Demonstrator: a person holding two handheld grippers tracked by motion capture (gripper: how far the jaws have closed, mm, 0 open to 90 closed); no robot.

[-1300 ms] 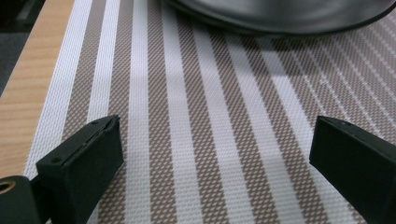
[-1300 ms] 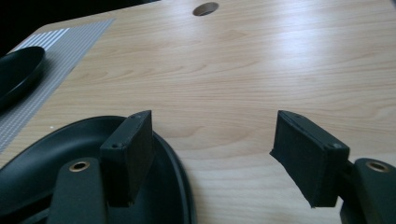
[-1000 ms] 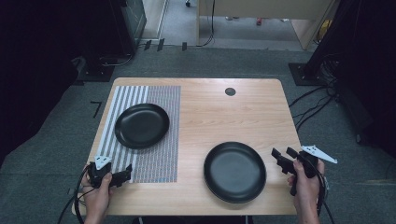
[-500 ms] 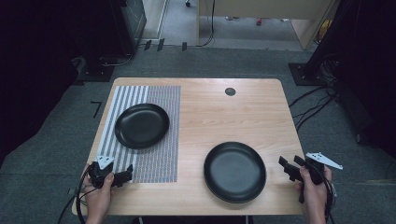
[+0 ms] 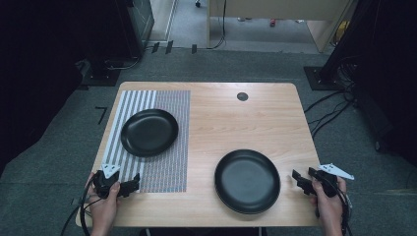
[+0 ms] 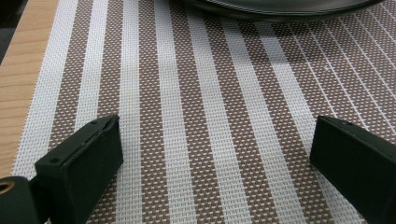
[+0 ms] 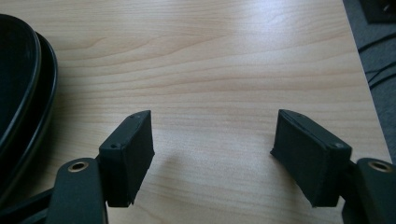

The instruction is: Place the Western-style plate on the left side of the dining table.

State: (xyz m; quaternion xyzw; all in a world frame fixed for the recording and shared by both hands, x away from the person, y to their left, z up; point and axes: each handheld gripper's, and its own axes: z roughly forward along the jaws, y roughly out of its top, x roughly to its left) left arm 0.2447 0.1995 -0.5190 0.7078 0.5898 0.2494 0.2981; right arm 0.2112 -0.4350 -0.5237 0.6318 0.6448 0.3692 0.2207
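Observation:
A black plate (image 5: 149, 132) lies on the striped placemat (image 5: 167, 167) at the table's left. A second black plate (image 5: 247, 180) lies on bare wood near the front right. My left gripper (image 5: 132, 185) rests on the mat's near left corner, open and empty. In the left gripper view its jaws (image 6: 215, 158) stand wide over the mat (image 6: 196, 102), with the plate's rim (image 6: 280, 7) just ahead. My right gripper (image 5: 299, 179) is open and empty just right of the second plate, close to the table's right edge. In the right gripper view it (image 7: 212, 144) is over wood, the plate (image 7: 18, 93) to its left.
A small black round cap (image 5: 242, 96) is set in the wooden tabletop (image 5: 236, 123) near the far edge. Cables (image 5: 329, 113) trail over the grey floor on the right. Dark equipment stands at the far left and far right.
My right gripper has sunk and drawn back toward the table's near right corner, its jaws still wide. The left gripper and both plates have stayed where they were.

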